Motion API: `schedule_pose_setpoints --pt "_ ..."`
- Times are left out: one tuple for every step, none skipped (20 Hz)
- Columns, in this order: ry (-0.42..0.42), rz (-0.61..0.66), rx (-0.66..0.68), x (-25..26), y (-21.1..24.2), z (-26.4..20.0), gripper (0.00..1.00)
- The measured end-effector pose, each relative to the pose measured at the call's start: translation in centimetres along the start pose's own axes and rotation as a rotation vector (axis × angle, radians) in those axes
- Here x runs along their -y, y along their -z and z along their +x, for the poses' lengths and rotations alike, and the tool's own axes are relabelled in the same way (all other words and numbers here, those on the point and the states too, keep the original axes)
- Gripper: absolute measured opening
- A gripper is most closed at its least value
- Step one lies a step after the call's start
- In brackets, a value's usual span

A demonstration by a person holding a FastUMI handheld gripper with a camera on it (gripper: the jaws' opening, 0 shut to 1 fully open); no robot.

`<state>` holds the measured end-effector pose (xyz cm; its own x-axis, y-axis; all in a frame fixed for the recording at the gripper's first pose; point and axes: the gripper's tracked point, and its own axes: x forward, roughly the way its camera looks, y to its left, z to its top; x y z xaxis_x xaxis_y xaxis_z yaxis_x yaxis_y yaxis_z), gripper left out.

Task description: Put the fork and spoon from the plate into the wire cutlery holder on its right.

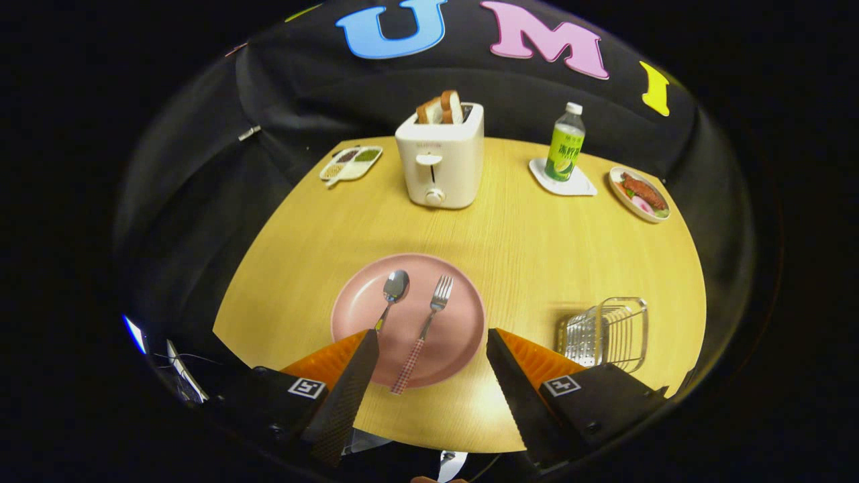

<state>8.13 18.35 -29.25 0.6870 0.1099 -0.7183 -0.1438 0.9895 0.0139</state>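
Your fork (429, 315) lies on the pink plate (463, 335), checked handle toward you, and the spoon (392, 292) lies just left of it on the same plate. Your tool (429, 339) is spread wide and holds nothing; its fingers (352, 376) straddle the plate's near edge. The wire cutlery holder (607, 332) stands on the worktop (537, 248) right of the plate. Beyond the plate are a toaster (441, 157) with bread, a bottle (565, 144) and two dishes of food.

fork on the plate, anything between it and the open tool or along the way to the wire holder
Nothing visible. The fork lies on the pink plate between the open tool fingers, spoon beside it. Only bare table separates the plate from the wire cutlery holder.
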Motion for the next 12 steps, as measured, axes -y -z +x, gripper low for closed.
schedule_pose_setpoints --pt "0.005 0.0 -0.033 -0.2 0.7 1.0 1.0" --pt "0.007 0.008 -0.068 -0.4 1.5 1.9 1.0" --pt "0.005 0.019 -0.102 -0.6 2.2 2.7 1.0" --pt "0.01 0.024 -0.128 -0.7 2.8 3.5 1.0" --pt "0.017 0.025 -0.149 -0.7 3.2 4.1 0.96" --pt "0.017 0.029 -0.164 -0.8 3.7 4.7 0.94" --pt "0.016 0.032 -0.174 -0.9 4.0 5.1 0.93" --pt "0.006 0.042 -0.186 -1.2 4.3 5.4 0.93" --pt "0.008 0.05 -0.201 -1.2 4.6 5.7 0.88" --pt "0.009 0.056 -0.213 -1.3 4.9 6.0 0.85" --pt "0.004 0.063 -0.224 -1.4 5.2 6.4 0.84" --pt "0.003 0.07 -0.232 -1.5 5.4 6.6 0.81"
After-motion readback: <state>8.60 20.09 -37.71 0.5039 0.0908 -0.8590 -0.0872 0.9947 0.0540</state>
